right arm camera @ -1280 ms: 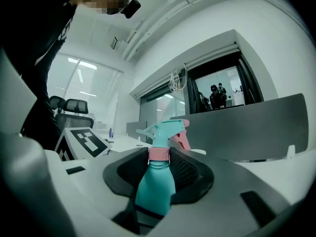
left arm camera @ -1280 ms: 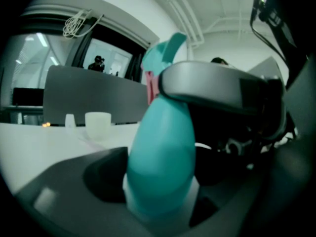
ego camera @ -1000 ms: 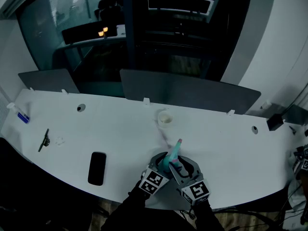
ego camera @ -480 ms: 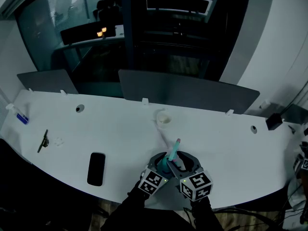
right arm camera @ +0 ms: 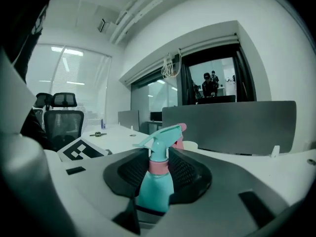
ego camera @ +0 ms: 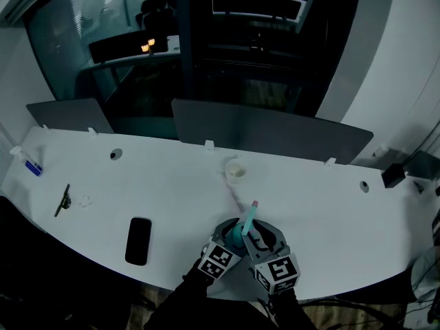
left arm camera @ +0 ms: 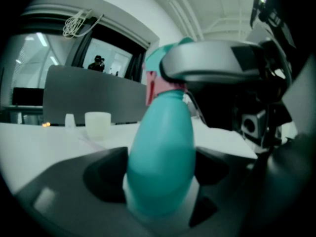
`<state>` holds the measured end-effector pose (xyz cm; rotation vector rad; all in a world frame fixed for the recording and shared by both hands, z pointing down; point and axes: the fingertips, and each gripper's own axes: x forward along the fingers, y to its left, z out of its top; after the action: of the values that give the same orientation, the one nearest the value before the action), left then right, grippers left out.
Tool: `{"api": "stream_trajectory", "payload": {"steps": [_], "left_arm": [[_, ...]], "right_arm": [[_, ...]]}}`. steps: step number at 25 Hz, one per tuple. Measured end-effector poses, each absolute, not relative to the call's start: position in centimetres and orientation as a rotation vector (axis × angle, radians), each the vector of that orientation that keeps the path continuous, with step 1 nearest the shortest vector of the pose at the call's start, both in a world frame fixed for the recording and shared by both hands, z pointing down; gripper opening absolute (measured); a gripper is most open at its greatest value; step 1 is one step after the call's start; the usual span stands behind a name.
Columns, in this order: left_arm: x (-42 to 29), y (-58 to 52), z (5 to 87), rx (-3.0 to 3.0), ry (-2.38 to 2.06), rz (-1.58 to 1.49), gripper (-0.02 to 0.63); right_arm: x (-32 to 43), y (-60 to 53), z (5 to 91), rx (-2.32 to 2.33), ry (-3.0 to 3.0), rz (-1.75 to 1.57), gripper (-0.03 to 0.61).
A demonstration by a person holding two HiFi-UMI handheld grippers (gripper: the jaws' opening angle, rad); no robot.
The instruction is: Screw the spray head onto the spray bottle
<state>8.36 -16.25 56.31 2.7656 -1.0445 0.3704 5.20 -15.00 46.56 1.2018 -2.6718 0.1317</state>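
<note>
**Head view: both grippers on a teal spray bottle at the table's near edge**

Wide white table (ego camera: 172,184) fills the mid frame. A grey divider panel (ego camera: 268,133) stands along its far edge, well ahead of both tools.

The left gripper (ego camera: 231,232) and right gripper (ego camera: 256,235) sit side by side at the near edge, tips angled in twd each other, marker cubes facing the camera.

- **Left gripper:** jaws wide apart but clamped on the fat body of the spray bottle (left arm camera: 160,152), which stands upright btwn them w/ its base just in front of the palm.
- **Right gripper:** jaws about half open and just been closing. They are set round the spray head (right arm camera: 160,139) at its pink collar (right arm camera: 159,167), w/ pads on either side of the neck.
- **Spray head:** sits on top of the bottle neck, nozzle pointing away and slightly up. Can't tell how far it is threaded on.

Black phone (ego camera: 138,240) lies flat on the table, off to the left of the left gripper, well apart. Small white cup (ego camera: 236,170) stands straight ahead of the tips, near but not touching. Thin dark tool (ego camera: 63,199) lies far left, past the phone.
</note>
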Motion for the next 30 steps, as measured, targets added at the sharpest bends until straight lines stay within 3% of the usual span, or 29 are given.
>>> {"api": "stream_trajectory", "payload": {"steps": [9,16,23,30], "left_arm": [[8.3,-16.3,56.4,2.764,-1.045,0.369,0.396],[8.3,-16.1,56.4,2.783,-1.035,0.399,0.399],[8.6,-15.2,55.5,2.919,-0.655,0.495,0.380],[8.3,-15.6,55.2,2.835,-1.019,0.341,0.376]], "right_arm": [[5.3,-14.3,46.2,1.291,-2.810,-0.100,0.130],[5.3,-14.3,46.4,1.256,-2.783,-0.095,0.130],[5.3,-14.4,46.4,1.192,-2.836,0.000,0.130],[6.1,-14.5,46.2,1.484,-2.790,0.111,0.130]]}}
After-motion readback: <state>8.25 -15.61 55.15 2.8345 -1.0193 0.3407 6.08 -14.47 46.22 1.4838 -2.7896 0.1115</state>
